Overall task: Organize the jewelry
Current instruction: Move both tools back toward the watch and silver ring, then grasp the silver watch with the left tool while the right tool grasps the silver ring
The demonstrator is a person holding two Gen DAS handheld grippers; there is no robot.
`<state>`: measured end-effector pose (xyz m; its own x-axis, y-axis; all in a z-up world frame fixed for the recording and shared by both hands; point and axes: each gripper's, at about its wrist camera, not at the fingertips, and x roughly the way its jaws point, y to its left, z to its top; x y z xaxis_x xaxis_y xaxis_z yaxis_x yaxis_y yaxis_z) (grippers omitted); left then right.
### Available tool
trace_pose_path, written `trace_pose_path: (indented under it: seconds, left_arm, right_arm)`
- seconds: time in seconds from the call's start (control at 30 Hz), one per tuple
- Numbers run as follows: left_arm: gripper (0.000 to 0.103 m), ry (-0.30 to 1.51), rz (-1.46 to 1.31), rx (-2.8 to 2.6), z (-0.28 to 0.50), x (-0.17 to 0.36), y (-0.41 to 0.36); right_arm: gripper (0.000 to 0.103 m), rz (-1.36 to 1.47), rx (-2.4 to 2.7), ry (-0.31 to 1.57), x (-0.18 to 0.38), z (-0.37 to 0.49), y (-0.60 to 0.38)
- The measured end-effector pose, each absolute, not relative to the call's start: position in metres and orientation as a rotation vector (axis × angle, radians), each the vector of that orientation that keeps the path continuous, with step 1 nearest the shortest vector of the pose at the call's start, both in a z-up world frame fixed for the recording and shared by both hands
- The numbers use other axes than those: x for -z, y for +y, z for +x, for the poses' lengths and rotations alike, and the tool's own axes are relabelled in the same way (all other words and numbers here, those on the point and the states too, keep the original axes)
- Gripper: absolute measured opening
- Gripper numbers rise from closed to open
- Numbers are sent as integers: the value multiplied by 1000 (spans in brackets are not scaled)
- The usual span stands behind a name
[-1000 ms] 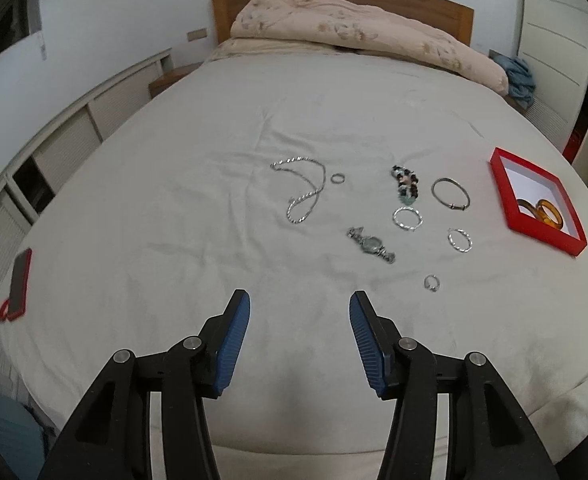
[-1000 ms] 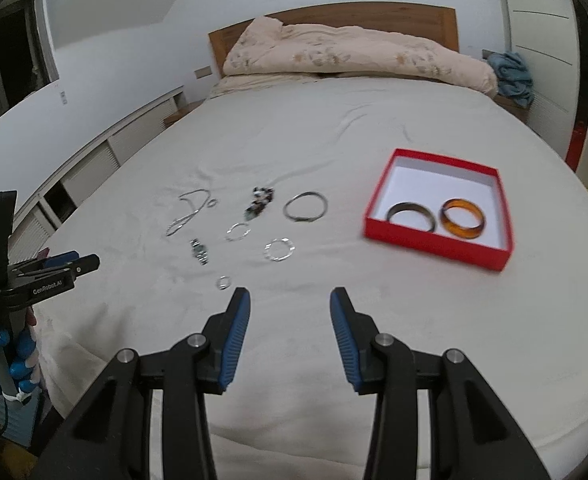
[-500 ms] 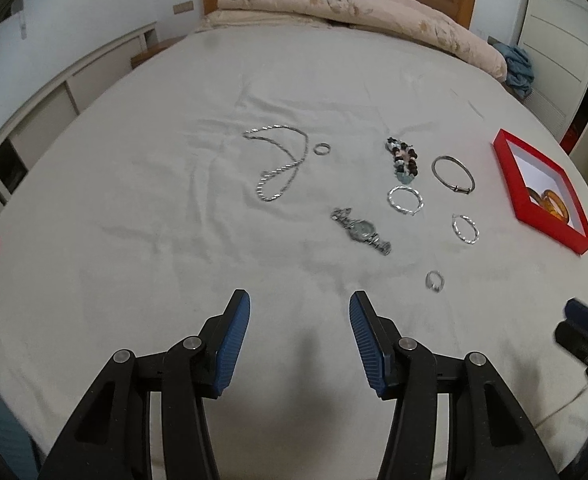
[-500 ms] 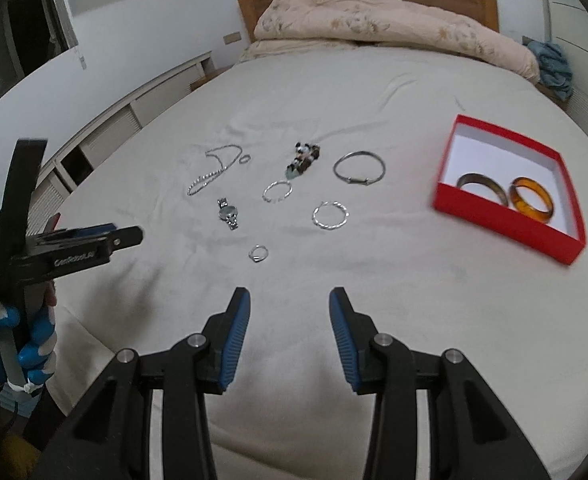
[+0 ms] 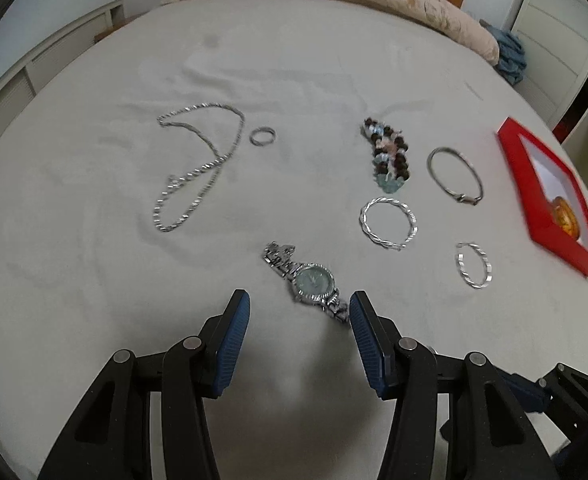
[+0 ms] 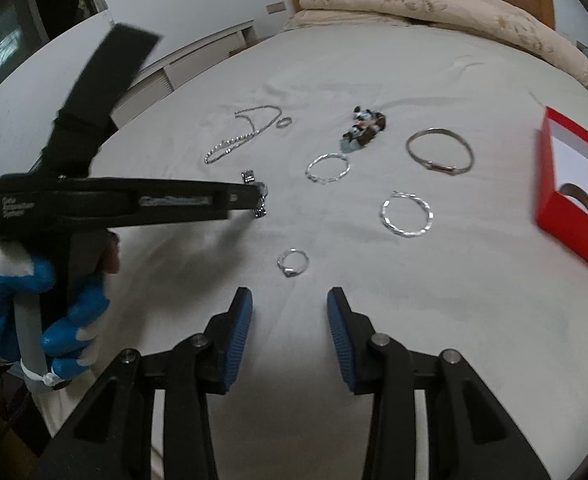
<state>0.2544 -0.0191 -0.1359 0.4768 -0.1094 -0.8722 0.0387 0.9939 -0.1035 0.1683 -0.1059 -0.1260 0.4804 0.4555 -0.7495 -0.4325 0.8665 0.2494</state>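
Just ahead of the left claw [image 5: 297, 312] lies the watch [image 5: 307, 282].

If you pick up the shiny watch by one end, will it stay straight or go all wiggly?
Probably wiggly: the watch has a band of small metal links, bunched up at one end. The band would likely droop and swing. Polished metal may also slip between the jaws.

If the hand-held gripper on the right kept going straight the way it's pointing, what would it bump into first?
Most likely the small silver ring, lying on the bedsheet just ahead of the right hand-held gripper, roughly centred between its open fingers. Depth is hard to judge.
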Motion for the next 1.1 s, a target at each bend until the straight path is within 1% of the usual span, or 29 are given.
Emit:
trace_pose_path:
  seconds: [0.07,0.17,0.23,0.27,0.3,0.33,0.5,0.7,0.9,1.1]
  left_arm:
    - [51,1075,-60,102,260,141,-22]
    - [48,1065,-33,109,261,143,-25]
    - [41,1056,-28,115,260,143,-22]
    - [35,1053,-28,117,261,142,-18]
    - [27,1052,-30,116,261,142,-15]
    - [24,1051,-34,114,261,141,-12]
    - [24,1043,-23,122,256,138,-6]
    - [24,1023,-20,120,245,127,-5]
    - [24,986,-11,146,237,106,-25]
    - [24,960,4,226,232,86,-67]
  right_arm:
    - [33,18,-556,927,130,174,-102]
    - [30,2,-566,930,137,184,-95]
    - [29,-6,-567,924,138,190,-91]
    - [28,-10,-566,920,139,193,-88]
    - [25,-13,-565,917,139,195,-87]
    - [19,-20,-564,917,141,198,-85]
    - [19,-23,-571,929,143,201,-85]
    - [19,0,-560,917,128,190,-94]
    - [19,31,-516,870,101,172,-119]
    - [19,46,-431,821,75,158,-166]
